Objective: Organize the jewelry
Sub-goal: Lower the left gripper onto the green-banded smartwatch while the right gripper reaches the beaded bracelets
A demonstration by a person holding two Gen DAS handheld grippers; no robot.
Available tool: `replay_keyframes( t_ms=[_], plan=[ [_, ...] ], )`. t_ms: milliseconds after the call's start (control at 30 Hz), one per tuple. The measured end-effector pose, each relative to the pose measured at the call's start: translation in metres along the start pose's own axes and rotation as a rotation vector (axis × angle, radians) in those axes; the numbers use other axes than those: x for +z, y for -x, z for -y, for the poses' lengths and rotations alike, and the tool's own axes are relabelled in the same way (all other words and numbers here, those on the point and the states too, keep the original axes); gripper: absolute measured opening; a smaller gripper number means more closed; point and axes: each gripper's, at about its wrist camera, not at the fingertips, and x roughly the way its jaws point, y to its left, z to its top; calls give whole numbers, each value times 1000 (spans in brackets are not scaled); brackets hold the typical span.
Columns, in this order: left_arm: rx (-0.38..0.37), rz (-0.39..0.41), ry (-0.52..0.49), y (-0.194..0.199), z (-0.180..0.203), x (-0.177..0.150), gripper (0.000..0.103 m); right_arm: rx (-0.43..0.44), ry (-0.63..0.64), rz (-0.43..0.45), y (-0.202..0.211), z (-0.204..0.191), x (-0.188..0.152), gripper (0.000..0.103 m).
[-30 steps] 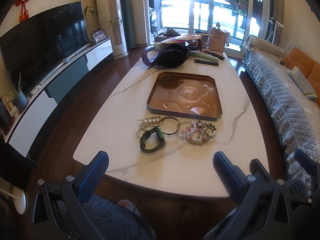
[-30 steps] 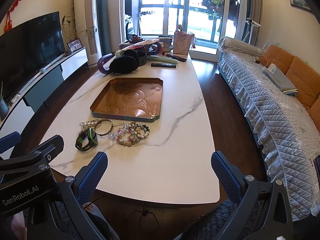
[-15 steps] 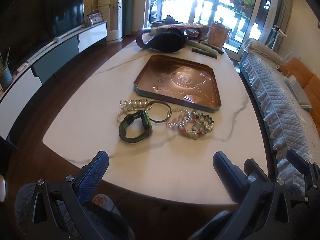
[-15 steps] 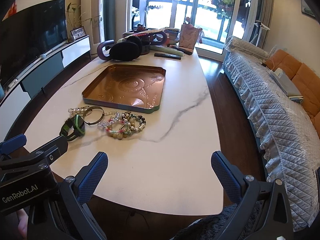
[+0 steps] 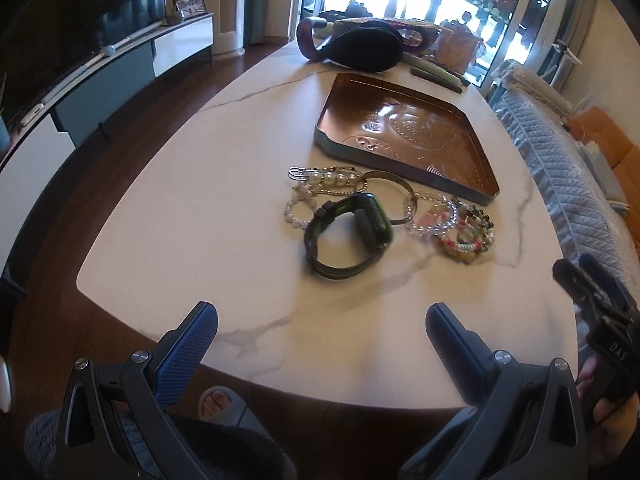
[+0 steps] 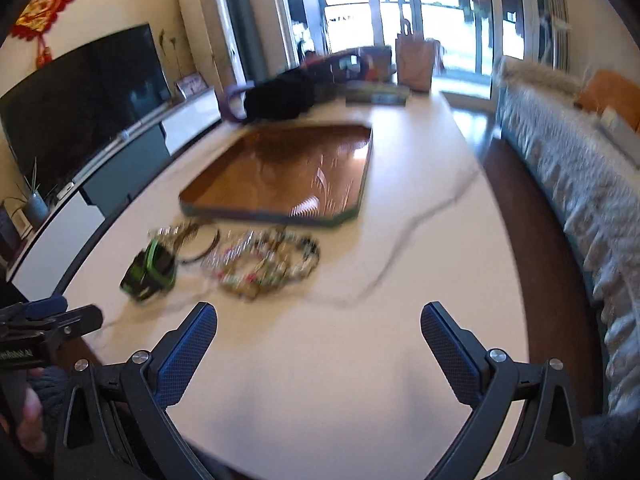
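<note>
A pile of jewelry lies on the white marble table (image 5: 208,216) in front of a copper tray (image 5: 404,136): a green-and-black watch (image 5: 348,236), a pearl bracelet (image 5: 320,184), a thin metal bangle (image 5: 390,196) and colourful bead bracelets (image 5: 460,228). My left gripper (image 5: 320,332) is open and empty over the table's near edge, short of the watch. My right gripper (image 6: 318,330) is open and empty above the table, to the right of the pile. The right wrist view is blurred; it shows the watch (image 6: 150,270), the beads (image 6: 264,268) and the tray (image 6: 280,176).
A black bag (image 5: 360,46), a remote and other clutter stand at the table's far end. A TV cabinet (image 5: 100,76) runs along the left. A quilted sofa (image 6: 572,176) lies on the right. The right gripper's body shows in the left wrist view (image 5: 600,312).
Both grippers have moved forward and closer to the table; the jewelry now looks larger. The right wrist view has become blurred with motion. Both stay open.
</note>
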Motion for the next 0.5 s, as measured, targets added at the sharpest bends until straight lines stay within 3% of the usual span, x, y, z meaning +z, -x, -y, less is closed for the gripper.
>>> replay_keyframes(
  t_ms=[67, 100, 200, 267, 367, 400, 433, 500],
  plan=[
    [-4, 1, -19, -3, -5, 7, 103, 61, 46, -7, -5, -1, 9, 102],
    [-9, 3, -27, -4, -6, 11, 103, 125, 64, -25, -9, -2, 16, 102],
    [-15, 9, -69, -6, -5, 23, 100, 204, 84, -108, -26, -5, 34, 102],
    [-17, 19, -126, -8, -1, 31, 90, 251, 78, -135, -36, -4, 42, 102],
    [12, 24, -208, -16, 9, 36, 64, 293, 142, -148, -43, -7, 43, 101],
    [14, 18, -225, -20, 11, 37, 54, 279, 173, -135, -45, -10, 43, 92],
    [16, 11, -238, -25, 12, 38, 50, 268, 189, -138, -47, -9, 42, 72],
    [11, -7, -246, -36, 12, 39, 43, 282, 231, -176, -59, -10, 40, 44]
  ],
)
